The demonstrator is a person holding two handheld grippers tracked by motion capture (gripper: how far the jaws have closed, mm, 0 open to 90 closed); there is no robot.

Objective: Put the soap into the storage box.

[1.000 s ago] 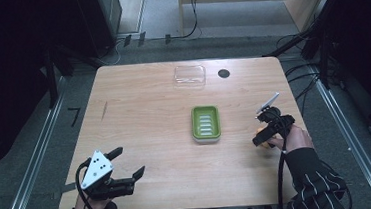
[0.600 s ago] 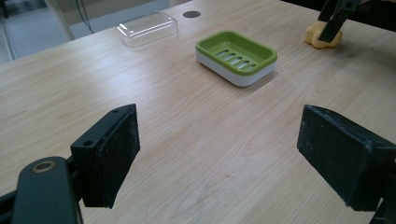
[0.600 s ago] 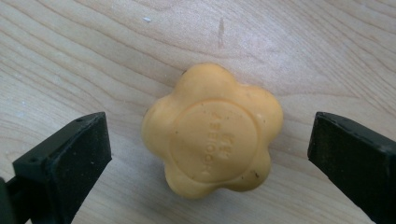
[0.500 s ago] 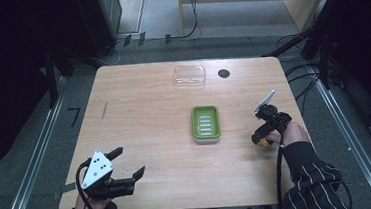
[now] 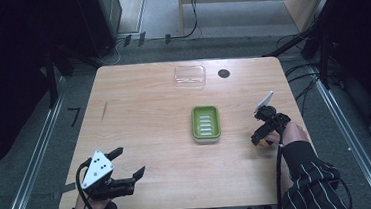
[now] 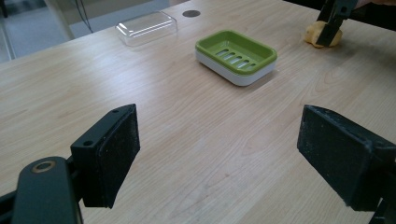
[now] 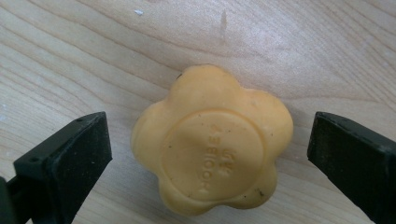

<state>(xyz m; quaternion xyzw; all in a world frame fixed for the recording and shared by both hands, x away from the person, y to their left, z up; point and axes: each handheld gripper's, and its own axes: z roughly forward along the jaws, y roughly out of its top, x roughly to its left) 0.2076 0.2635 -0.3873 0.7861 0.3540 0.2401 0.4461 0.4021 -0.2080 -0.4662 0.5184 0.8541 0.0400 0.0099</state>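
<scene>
Right gripper view, flower-shaped yellow soap point(image 7: 212, 142), faint, hardly legible embossed lettering, between wide-open right claw point(image 7: 210, 154).

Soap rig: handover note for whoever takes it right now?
Right gripper: jaws open, straddling the orange flower-shaped soap, not touching it. The soap lies flat on the table, right of the dish.
Left gripper: jaws open, holding nothing, near the table's front left corner.
Green soap dish: at the table's centre, nothing in it. Clear lid: at the far edge, off the dish.
Done: right gripper lined up on the soap.
Left: probably close on the soap, lift it, set it in the dish; perhaps the lid afterwards.
</scene>
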